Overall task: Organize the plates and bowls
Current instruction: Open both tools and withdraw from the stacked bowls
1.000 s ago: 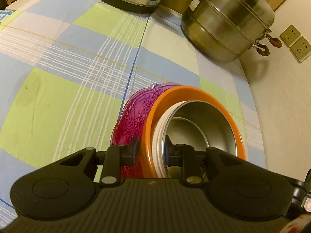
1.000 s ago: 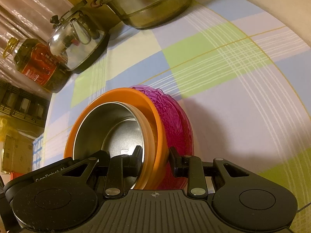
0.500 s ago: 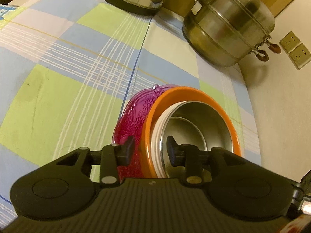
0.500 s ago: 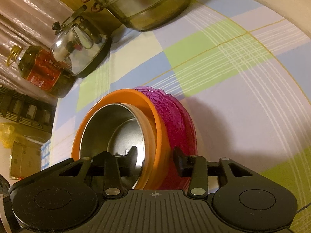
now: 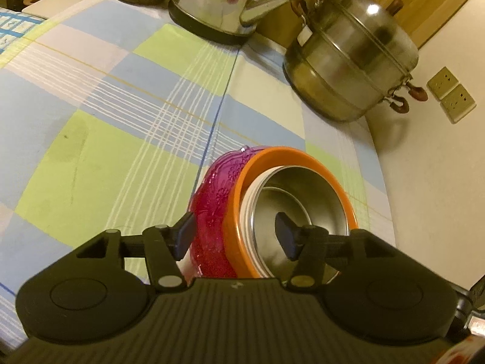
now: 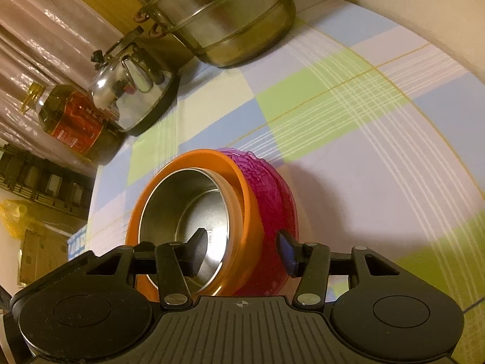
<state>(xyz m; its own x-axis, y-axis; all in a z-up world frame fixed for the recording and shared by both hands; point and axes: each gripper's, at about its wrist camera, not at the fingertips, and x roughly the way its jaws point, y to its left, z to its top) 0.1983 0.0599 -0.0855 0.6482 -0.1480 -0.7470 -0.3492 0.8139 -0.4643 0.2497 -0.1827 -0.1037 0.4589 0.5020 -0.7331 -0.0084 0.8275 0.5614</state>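
A nested stack sits on the checked tablecloth (image 5: pixel 91 127): a magenta glass bowl (image 5: pixel 212 200) outermost, then an orange bowl (image 5: pixel 303 155), a white bowl (image 5: pixel 246 209) and a steel bowl (image 5: pixel 306 188) inside. My left gripper (image 5: pixel 235 235) straddles the stack's near rim, one finger outside the magenta bowl and one inside the steel bowl. Its jaws are opening and the pads stand off the rim. On the opposite side my right gripper (image 6: pixel 242 250) straddles the magenta bowl (image 6: pixel 272 194), orange bowl (image 6: pixel 188 159) and steel bowl (image 6: pixel 182 200) in the same way, jaws opening, pads clear.
A large lidded steel pot (image 5: pixel 348 60) and a steel kettle (image 5: pixel 218 6) stand at the back of the table. An oil bottle (image 6: pixel 69 118) stands beside the kettle. A wall with sockets (image 5: pixel 451 94) runs close along the table's right edge.
Both grippers were pinching the stack's rim; their jaws have spread and let it go. Both have drawn back and slightly up from the stack.
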